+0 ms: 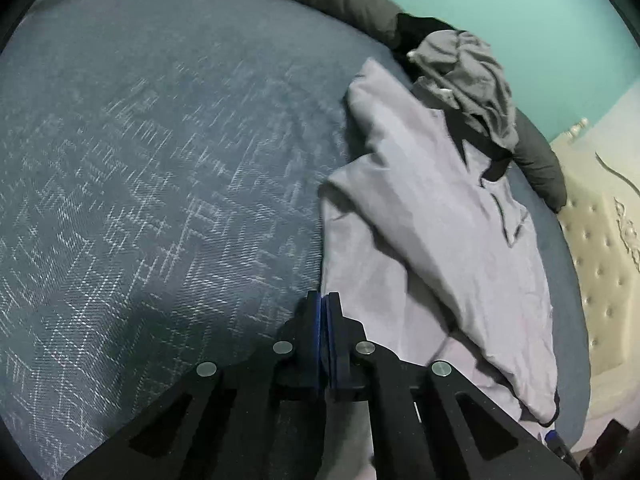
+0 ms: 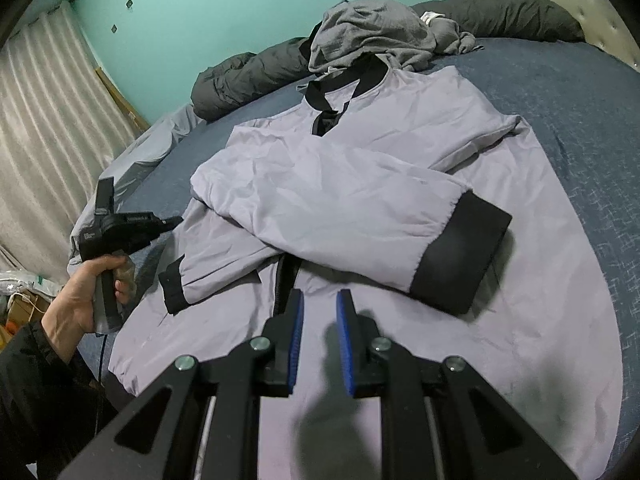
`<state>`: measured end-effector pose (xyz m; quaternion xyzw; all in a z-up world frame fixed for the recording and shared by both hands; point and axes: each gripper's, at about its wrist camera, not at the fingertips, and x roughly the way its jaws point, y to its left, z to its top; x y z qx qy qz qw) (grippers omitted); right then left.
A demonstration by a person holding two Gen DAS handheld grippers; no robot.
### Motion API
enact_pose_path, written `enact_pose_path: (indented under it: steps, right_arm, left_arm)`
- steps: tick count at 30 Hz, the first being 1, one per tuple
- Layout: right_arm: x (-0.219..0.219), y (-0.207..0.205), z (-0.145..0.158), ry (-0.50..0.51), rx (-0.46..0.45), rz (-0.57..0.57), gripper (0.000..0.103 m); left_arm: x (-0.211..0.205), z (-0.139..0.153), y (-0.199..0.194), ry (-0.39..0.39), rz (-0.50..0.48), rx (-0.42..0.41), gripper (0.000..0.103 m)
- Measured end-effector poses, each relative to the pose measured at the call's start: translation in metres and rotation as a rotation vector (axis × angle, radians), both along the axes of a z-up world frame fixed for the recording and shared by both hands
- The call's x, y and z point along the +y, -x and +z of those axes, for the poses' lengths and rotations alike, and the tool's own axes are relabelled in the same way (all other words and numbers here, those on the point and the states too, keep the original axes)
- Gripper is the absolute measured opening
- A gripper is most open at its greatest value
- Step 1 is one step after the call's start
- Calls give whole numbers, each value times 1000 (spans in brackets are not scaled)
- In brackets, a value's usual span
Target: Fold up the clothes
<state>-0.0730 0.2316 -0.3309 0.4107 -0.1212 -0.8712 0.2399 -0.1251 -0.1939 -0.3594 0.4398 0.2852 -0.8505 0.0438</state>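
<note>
Where lilac jacket (image 2: pixel 360 184) runs lengthwise away from right gripper (image 2: pixel 320 312): jaws apart just above hem. Left gripper (image 1: pixel 323 312): pressed together, empty, beside left edge.

Lilac jacket (image 2: pixel 360 208) with black cuffs (image 2: pixel 460 256), dark blue bedspread (image 1: pixel 160 160) white-flecked, teal wall (image 2: pixel 200 8)

The pale lilac jacket with black cuffs (image 2: pixel 360 184) lay flat on the blue woven bed cover (image 2: pixel 580 128), both sleeves crossed over its front. A crumpled grey cloth garment (image 2: pixel 368 36) sat at its collar end. Behind that, a dark rolled blanket (image 2: pixel 248 80) ran along the bed's far edge. The person's left hand (image 2: pixel 76 300) was off to the jacket's left w/ the left gripper (image 1: pixel 323 300).
</note>
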Motion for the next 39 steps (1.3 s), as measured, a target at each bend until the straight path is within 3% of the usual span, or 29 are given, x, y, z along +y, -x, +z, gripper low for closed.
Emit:
enact_pose_path:
  steps: [2,4,6,10,18,20,21,25,33,39]
  right_arm:
    - [4,1,0,7,-2,-13,16]
    - [8,1,0,15,-5,-22,16]
    - [10,2,-1,25,-8,-28,16]
    - [13,3,-2,32,-14,-30,16]
    - [15,8,-5,32,-20,-35,16]
    - [15,8,-6,31,-22,-35,16]
    - [15,9,-6,30,-24,-34,16]
    - [16,9,-8,29,-27,-34,16]
    - [20,10,-9,32,-29,-46,16]
    - [24,12,-9,29,-36,-52,16]
  left_arm:
    - [-6,1,1,22,21,6,7]
    - [-11,6,6,21,26,39,28]
    - [-10,9,13,48,11,55,38]
    - [-4,9,34,122,-34,64,40]
    - [4,8,62,177,-85,106,39]
    - [5,9,66,176,-99,116,28]
    - [6,11,66,188,-102,117,13]
    - [8,16,64,216,-93,115,5]
    - [4,14,61,211,-63,71,5]
    - [1,16,51,211,-28,42,12]
